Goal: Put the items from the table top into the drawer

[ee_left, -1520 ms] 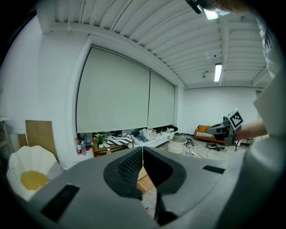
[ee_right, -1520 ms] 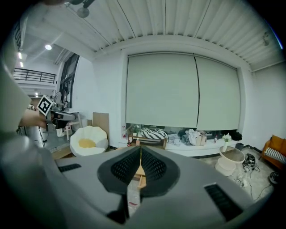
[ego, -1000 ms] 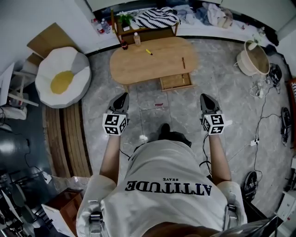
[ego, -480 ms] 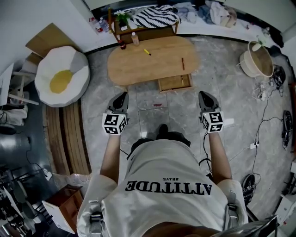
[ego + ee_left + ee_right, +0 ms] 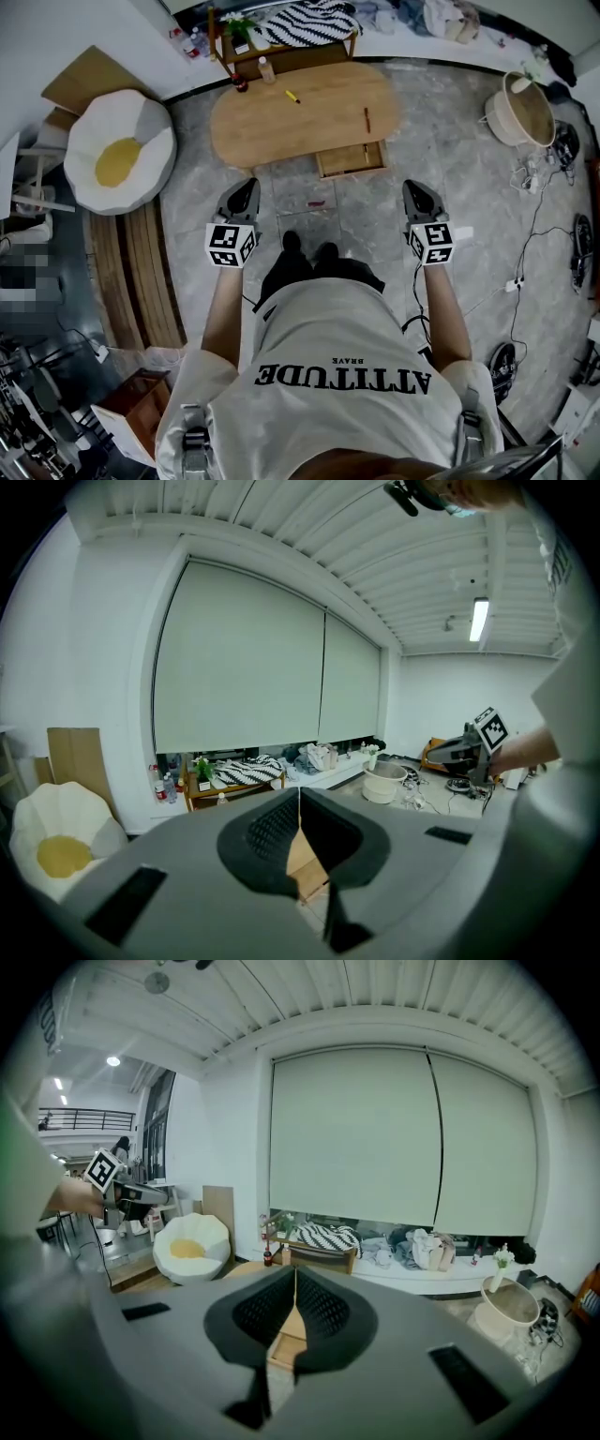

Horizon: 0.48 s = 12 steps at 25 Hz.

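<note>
An oval wooden table [image 5: 281, 131] stands ahead, with its drawer [image 5: 349, 161] pulled open at the near edge. On the top lie a small yellow item [image 5: 292, 97] and a thin brown stick [image 5: 367, 119]. A pale bottle [image 5: 266, 68] and a dark little bottle [image 5: 242, 84] stand near the far left rim. My left gripper [image 5: 248, 186] and right gripper [image 5: 412, 186] hover over the floor short of the table. Both are shut and empty. In the left gripper view the jaws [image 5: 299, 803] meet with nothing between them, and so do those in the right gripper view [image 5: 294, 1288].
A white cushion chair with a yellow centre [image 5: 117, 155] sits left of the table, with wooden planks [image 5: 141, 272] beside it. A shelf with a striped cloth [image 5: 300, 28] stands behind the table. There is a round basket [image 5: 518, 114] at the right, cables [image 5: 534, 178] lie on the floor, and a small red scrap [image 5: 316, 202] lies ahead.
Both grippers have moved forward toward the table together, staying shut. The person's feet have stepped forward between them.
</note>
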{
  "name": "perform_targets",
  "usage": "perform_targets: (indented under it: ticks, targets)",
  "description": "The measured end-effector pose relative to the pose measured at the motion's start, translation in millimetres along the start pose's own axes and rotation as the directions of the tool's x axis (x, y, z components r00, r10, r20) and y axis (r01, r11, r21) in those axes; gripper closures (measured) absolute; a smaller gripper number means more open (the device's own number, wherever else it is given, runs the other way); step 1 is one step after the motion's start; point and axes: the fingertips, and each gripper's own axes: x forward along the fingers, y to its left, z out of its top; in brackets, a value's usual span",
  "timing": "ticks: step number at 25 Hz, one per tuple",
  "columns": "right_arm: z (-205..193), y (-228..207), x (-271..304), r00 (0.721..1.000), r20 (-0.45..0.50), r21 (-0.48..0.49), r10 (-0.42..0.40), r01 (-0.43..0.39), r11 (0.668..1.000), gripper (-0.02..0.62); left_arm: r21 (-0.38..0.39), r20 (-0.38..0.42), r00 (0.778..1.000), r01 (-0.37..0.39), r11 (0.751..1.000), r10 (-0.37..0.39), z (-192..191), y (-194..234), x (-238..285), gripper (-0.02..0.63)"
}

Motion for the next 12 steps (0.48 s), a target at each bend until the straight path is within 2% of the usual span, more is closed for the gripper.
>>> perform_targets:
  ticks: [6,12]
  targets:
    - [4.2,-1.2,17.9,1.0,-0.006,0.002,-0.019,0.019,1.0,0.575,-0.003,-0.006,1.0,0.02,1.0,-0.02,-1.3,15.5,19.1,0.583]
    - [20.1,-3.0,46.0,0.998,-0.001,0.012,-0.069,0.069,0.998,0.574,0.013,-0.007,0.998,0.057,0.998,-0.057,11.4,51.1,51.4,0.583]
